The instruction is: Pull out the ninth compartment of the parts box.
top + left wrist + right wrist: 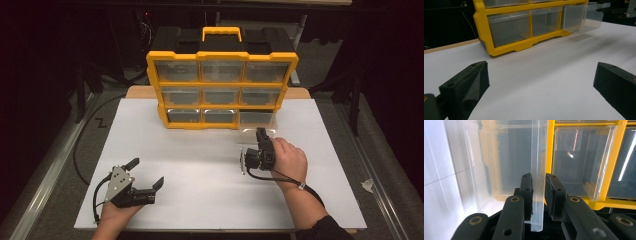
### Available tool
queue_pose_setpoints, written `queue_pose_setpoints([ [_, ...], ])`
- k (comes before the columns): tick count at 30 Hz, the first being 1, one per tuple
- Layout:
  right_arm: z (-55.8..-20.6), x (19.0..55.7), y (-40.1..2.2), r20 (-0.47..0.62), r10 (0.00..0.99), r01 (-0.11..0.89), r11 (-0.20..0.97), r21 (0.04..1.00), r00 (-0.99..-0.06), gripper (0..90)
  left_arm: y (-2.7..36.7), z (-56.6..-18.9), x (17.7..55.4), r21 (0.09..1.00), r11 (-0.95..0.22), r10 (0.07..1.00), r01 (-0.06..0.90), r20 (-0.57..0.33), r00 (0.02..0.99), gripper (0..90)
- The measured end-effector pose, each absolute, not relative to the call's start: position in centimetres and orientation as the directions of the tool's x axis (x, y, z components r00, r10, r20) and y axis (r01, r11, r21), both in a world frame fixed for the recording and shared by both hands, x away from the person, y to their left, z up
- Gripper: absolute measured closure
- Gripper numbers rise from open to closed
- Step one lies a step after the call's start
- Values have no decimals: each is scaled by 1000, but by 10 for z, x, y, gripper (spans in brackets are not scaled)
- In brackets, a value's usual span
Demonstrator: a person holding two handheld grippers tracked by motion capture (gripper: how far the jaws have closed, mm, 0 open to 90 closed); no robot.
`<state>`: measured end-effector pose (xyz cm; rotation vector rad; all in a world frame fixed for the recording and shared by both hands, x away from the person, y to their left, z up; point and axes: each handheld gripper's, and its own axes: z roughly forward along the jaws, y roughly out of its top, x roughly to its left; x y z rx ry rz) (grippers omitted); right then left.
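Here, right tongs (539, 192) pinch one of nine drawers (506, 157); left tongs (146, 175) gape wide.

- A drawer cabinet (222, 90) stands at the far middle of the table (200, 160), with 3 rows of 3 drawers
- The bottom right drawer (257, 121) sticks out toward the person
- The right gripper (261, 134) sits just before that drawer, its jaws on the drawer's front lip
- The left gripper (148, 172) lies near the table's front left, well apart from the cabinet
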<state>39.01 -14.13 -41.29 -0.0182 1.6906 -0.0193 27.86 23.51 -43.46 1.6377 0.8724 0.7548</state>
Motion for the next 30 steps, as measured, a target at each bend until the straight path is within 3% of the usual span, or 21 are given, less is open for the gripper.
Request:
queue_pose_setpoints([
  [30, -423, 385, -141, -992, -1, 1, 1000, -1, -123, 781, 233, -435, 279, 974, -157, 840, 163, 45, 541, 10],
])
